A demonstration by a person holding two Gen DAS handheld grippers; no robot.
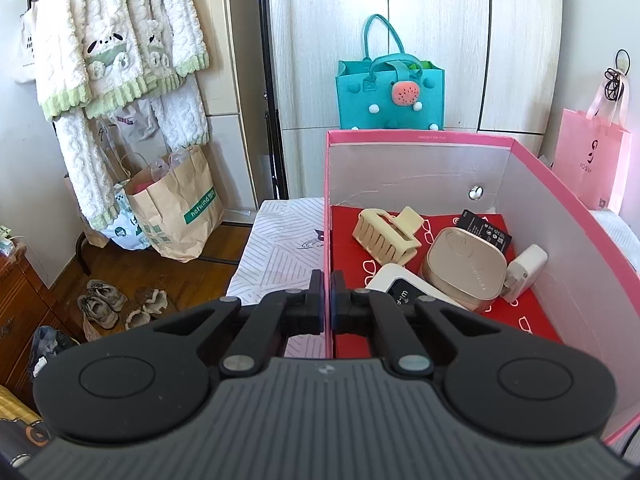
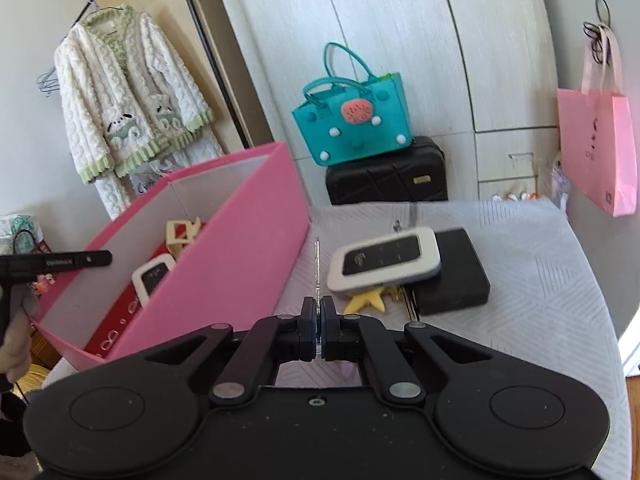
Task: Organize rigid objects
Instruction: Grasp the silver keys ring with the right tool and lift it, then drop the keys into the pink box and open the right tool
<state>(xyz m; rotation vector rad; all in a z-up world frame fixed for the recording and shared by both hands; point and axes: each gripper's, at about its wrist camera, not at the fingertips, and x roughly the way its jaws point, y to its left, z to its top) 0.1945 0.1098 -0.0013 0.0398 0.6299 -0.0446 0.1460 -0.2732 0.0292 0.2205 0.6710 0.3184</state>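
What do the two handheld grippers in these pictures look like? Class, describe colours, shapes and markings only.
Both are alike. The left gripper has matte black jaws with a blue edge, black linkage bars on silver rivets, two round black lobes with engraved circles, and a grey ribbed body. The right gripper has the same jaws, bars and lobes, but its body looks plain black with a small round fitting. No cables or sleeves show.

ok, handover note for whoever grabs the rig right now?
Left gripper: shut on the side wall of the pink box.
Right gripper: shut on a thin clear piece, held edge-on beside the box.
Done, in the box: hair claw, beige case, charger, black card, white router.
Left, on the bedspread: second router lying on a black slab, and a yellow star.
Next, probably: drop the clear piece in the box, then those.
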